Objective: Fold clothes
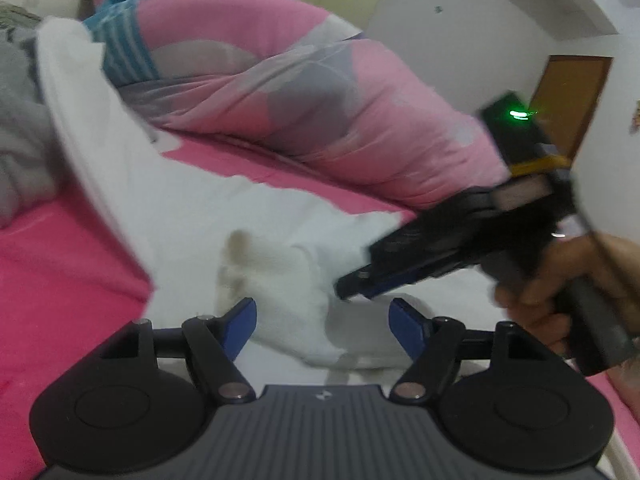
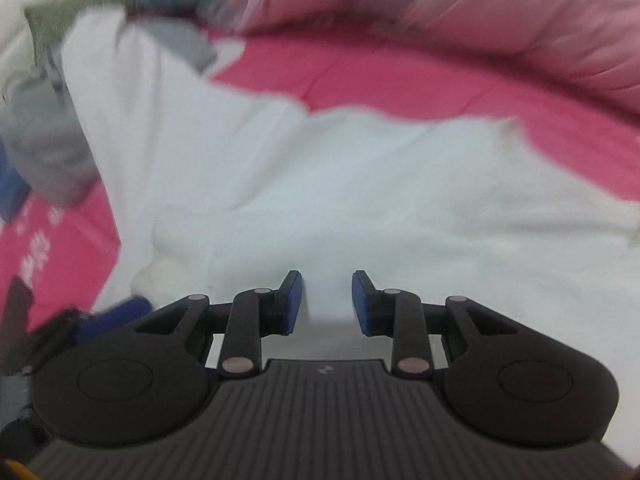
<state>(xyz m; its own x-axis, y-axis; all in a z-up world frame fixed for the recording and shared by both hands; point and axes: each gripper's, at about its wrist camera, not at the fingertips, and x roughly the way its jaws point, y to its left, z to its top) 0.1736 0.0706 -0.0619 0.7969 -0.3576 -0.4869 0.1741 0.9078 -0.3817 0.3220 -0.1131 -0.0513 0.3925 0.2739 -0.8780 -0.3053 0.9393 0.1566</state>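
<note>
Fingers spread on both: left gripper [image 1: 323, 322] wide, right gripper [image 2: 326, 303] narrower, each empty over the white garment [image 1: 208, 216]. Garment lies flat mid-bed on the pink sheet [image 1: 60, 272], one end running toward the far-left edge. Pink duvet [image 1: 320, 112] bunched along the far edge, grey clothes [image 1: 20, 140] at left.

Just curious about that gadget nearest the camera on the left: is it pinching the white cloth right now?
No: the left gripper has its blue fingers spread wide above the white cloth, gripping nothing.
</note>
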